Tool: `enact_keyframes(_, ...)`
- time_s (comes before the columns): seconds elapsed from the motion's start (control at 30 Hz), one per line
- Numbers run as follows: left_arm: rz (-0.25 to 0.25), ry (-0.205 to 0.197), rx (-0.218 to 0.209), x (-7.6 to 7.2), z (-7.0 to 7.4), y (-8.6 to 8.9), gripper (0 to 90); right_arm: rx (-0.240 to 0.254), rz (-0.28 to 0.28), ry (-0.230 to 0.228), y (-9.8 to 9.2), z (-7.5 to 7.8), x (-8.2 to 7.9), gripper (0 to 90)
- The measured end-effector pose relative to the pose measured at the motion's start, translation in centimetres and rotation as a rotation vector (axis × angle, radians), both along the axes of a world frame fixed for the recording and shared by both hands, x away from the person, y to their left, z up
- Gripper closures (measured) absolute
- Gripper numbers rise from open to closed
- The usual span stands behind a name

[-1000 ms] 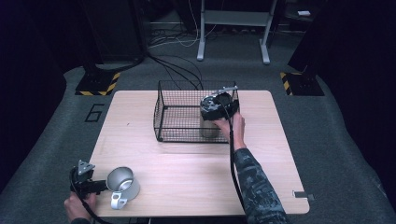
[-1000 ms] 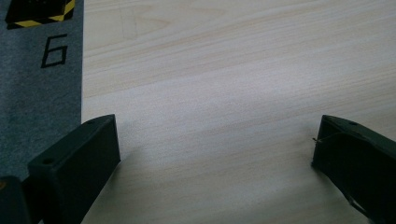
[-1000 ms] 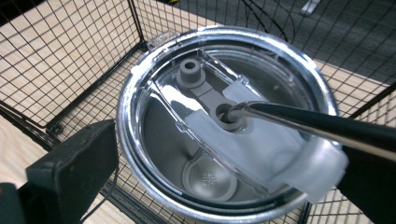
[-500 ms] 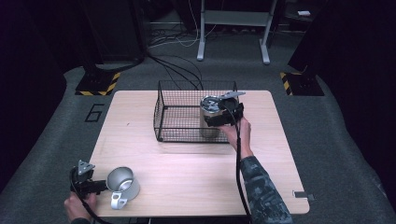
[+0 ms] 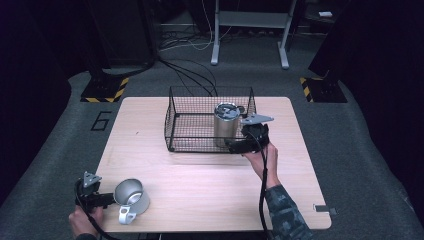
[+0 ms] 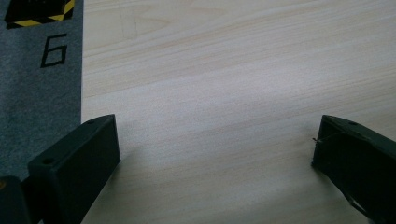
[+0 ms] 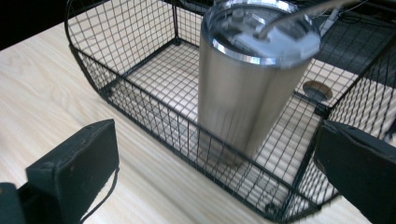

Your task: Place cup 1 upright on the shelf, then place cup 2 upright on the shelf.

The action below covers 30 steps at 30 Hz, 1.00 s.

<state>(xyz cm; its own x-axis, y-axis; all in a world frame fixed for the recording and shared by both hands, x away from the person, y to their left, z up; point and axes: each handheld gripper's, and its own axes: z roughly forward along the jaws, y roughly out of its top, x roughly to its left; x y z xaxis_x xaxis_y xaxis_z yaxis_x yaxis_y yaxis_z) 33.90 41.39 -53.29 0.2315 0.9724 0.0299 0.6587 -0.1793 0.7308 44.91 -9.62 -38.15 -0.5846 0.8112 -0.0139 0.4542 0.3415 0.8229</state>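
Note:
A black wire basket [image 5: 195,122] stands at the middle of the wooden table [image 5: 150,160]. Upright in its right part is a steel tumbler [image 5: 226,125] with a clear lid, seen close in the right gripper view [image 7: 243,88]. My right gripper [image 5: 235,145] is just outside the basket's front right corner, open, its jaws wide apart [image 7: 215,140] with nothing between them. At the front left a metal mug [image 5: 131,197] lies on its side. My left gripper [image 5: 101,200] sits just left of the mug, open over bare wood [image 6: 215,140].
The basket's front wall [image 7: 187,135] stands between my right gripper and the tumbler. Grey carpet with a painted 6 [image 6: 52,50] borders the table's left edge. Black and yellow floor markers [image 5: 105,91] and a desk frame lie beyond the far edge.
The tumbler went down into the basket and now stands there alone. My right gripper has let go of it and drawn back toward the person. The left gripper has not moved.

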Motion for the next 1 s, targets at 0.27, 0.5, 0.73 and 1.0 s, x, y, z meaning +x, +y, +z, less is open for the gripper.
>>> enact_keyframes(0.27, 0.000, -0.001, 0.000, 0.0, 0.0, 0.0, 0.4, -0.007, -0.010, 0.008, -2.0, -2.1, -2.8, 0.0)
enact_keyframes(0.5, 0.001, -0.002, -0.005, 0.0, 0.0, 0.0, 0.5, -0.004, -0.029, 0.033, -3.6, -4.3, -4.8, 0.0)
enact_keyframes(0.73, 0.003, 0.000, -0.012, 0.1, 0.0, 0.1, 0.5, -0.022, -0.094, 0.090, -6.5, -8.7, -5.9, 0.0)
enact_keyframes(1.0, 0.003, 0.000, -0.019, 0.1, -0.1, 0.1, 0.5, -0.071, -0.155, 0.111, -9.0, -12.6, -6.2, 0.0)
